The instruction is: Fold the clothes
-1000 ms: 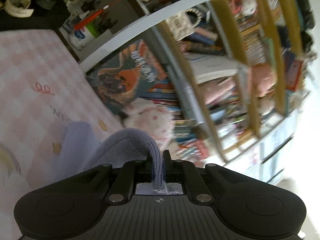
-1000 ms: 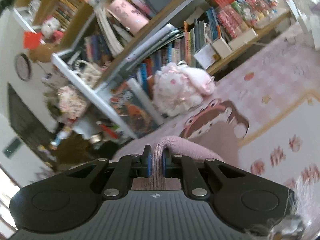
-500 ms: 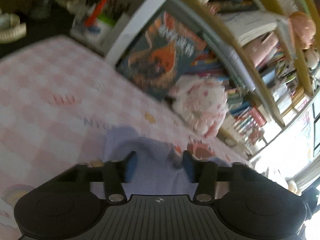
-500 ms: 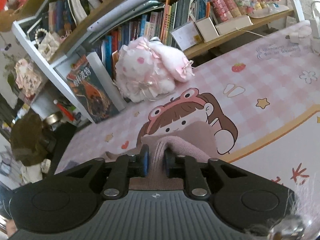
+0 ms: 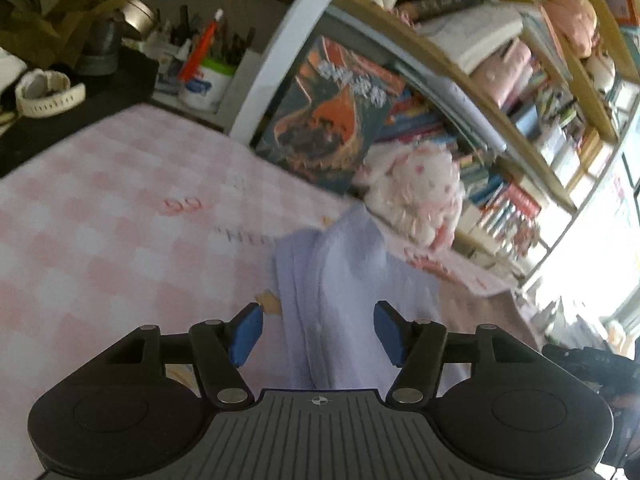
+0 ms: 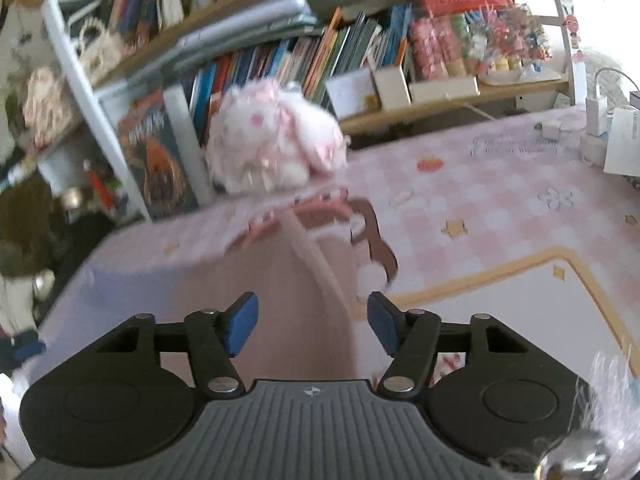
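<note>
behind pink checked mat point(image 5: 100, 216), cluttered bookshelf point(image 6: 304, 52).

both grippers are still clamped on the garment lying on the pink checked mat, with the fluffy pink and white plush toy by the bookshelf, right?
Not quite. Both are open: the left gripper and right gripper have their blue pads spread in each wrist view, with the soft lavender and pink garment lying free between them. The rest holds: pink checked mat, fluffy pink and white plush toy by the bookshelf.

Splayed left hand-held gripper point(image 5: 318, 334) above lilac garment point(image 5: 352, 296)
</note>
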The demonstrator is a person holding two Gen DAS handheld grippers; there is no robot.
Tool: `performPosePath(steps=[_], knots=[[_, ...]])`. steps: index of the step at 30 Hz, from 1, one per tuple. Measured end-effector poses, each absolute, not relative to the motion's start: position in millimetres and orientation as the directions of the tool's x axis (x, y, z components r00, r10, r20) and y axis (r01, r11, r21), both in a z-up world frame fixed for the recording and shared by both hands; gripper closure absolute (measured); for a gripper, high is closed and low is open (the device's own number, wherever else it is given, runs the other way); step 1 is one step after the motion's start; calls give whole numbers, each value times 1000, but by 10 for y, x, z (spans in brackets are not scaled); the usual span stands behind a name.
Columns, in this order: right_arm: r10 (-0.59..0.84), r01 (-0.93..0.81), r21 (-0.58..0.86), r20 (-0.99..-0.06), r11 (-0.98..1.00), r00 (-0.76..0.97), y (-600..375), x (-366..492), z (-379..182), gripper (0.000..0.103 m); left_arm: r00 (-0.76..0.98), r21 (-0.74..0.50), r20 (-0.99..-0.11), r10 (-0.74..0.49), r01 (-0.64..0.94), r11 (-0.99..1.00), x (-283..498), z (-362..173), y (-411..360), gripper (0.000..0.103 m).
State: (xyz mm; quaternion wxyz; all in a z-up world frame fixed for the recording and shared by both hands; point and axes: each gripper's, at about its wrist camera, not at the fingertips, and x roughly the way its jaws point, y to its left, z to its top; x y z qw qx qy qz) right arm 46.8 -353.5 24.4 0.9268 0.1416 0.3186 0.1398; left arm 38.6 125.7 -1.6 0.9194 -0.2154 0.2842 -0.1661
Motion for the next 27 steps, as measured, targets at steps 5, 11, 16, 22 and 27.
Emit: performPosePath(steps=[5, 11, 16, 22, 27], knots=[[349, -133, 376, -597, 917, 723, -3543, 442, 104, 97, 762, -620, -414, -498, 164, 768, 379, -88, 1248, 98], [426, -129, 561, -440, 818, 790, -3797, 281, 298, 97, 797, -760, -294, -528, 140, 634, 211, -152, 1454, 98], [360, -90, 442, -580, 893, 731, -3676, 423, -38, 97, 767, -663, -417, -488, 110, 741, 291, -269, 1364, 94], [293, -169, 268, -534, 948, 793, -3522, 511, 195, 79, 805, -507, -399, -439, 205, 837, 486, 68, 1233, 72], [262, -248, 101, -557, 963, 788, -3157, 927, 311, 78, 802, -322, -467, -373, 239, 916, 929, 193, 891, 72]])
